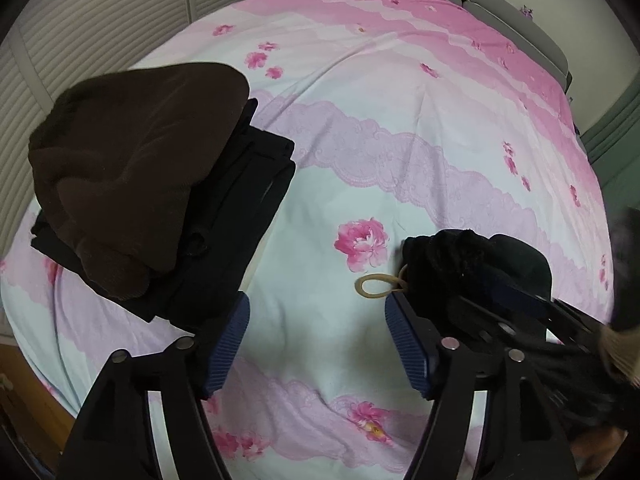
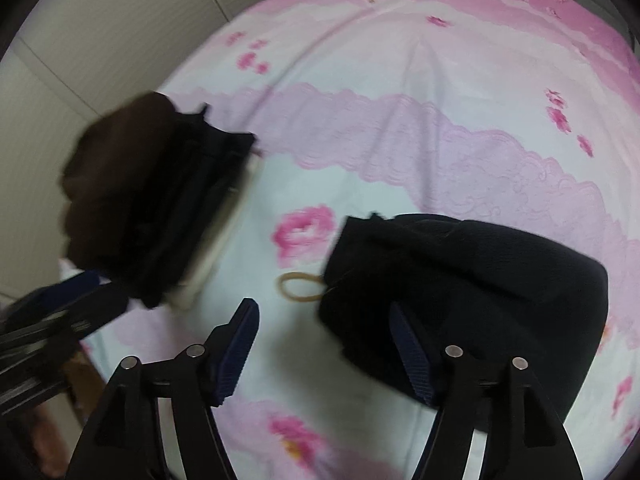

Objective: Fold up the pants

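Both claws spread wide, holding nothing: left claw (image 1: 318,346), right claw (image 2: 324,350). Folded black pants (image 2: 472,292) sit just ahead-right of my right claw, a rubber band (image 2: 299,287) touching their edge. Stack of folded clothes (image 1: 160,200) ahead-left. Fold looks finished; next likely grip the bundle and move it onto the stack.

The bedsheet (image 1: 400,92) is pink and pale white, with lilac lace-like bands and pink flowers. At the left, a brown garment (image 1: 132,168) tops a black stack of clothes (image 1: 240,208). Lower right, the pants (image 2: 472,280) are black, beside a tan hair tie (image 2: 298,286). The finger pads (image 1: 228,344) are dark blue.
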A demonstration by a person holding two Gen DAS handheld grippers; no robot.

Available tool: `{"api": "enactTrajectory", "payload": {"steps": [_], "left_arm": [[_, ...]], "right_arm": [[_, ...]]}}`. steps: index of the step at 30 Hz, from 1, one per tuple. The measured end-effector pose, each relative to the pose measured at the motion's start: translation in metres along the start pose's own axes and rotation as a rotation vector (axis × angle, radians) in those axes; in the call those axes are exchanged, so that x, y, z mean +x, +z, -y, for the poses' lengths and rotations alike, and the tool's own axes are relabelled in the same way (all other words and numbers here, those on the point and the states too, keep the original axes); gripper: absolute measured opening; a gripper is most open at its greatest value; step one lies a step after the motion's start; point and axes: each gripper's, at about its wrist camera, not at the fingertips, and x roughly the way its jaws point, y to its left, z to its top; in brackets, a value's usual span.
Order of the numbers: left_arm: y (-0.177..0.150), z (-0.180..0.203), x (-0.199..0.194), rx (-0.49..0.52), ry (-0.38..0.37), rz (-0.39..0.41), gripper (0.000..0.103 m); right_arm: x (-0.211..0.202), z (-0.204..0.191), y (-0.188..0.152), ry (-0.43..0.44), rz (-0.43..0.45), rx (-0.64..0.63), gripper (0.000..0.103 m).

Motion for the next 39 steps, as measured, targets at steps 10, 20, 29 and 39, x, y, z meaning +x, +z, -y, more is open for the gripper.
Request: {"api": "enactTrajectory", "payload": {"steps": [10, 20, 29, 39], "left_arm": [[-0.004, 0.05, 0.015, 0.066, -0.173, -0.04, 0.087], [0.012, 0.094, 0.091, -0.077, -0.36, -0.186, 0.09], [0.013, 0.115, 0.141, -0.147, -0.364, -0.274, 0.072], [0.03, 0.127, 0.092, -0.065, -0.427, -0.153, 0.024]], "right_arm": [[-0.075, 0.057, -0.062, -0.046, 0.101, 0.127, 0.077], [-0.072, 0.156, -0.129, -0.19, 0.054, 0.391, 0.077], [-0.053, 0.171, -0.145, -0.178, 0.054, 0.436, 0.077], [-0.007, 0.174, -0.13, -0.209, 0.015, 0.384, 0.077]]}}
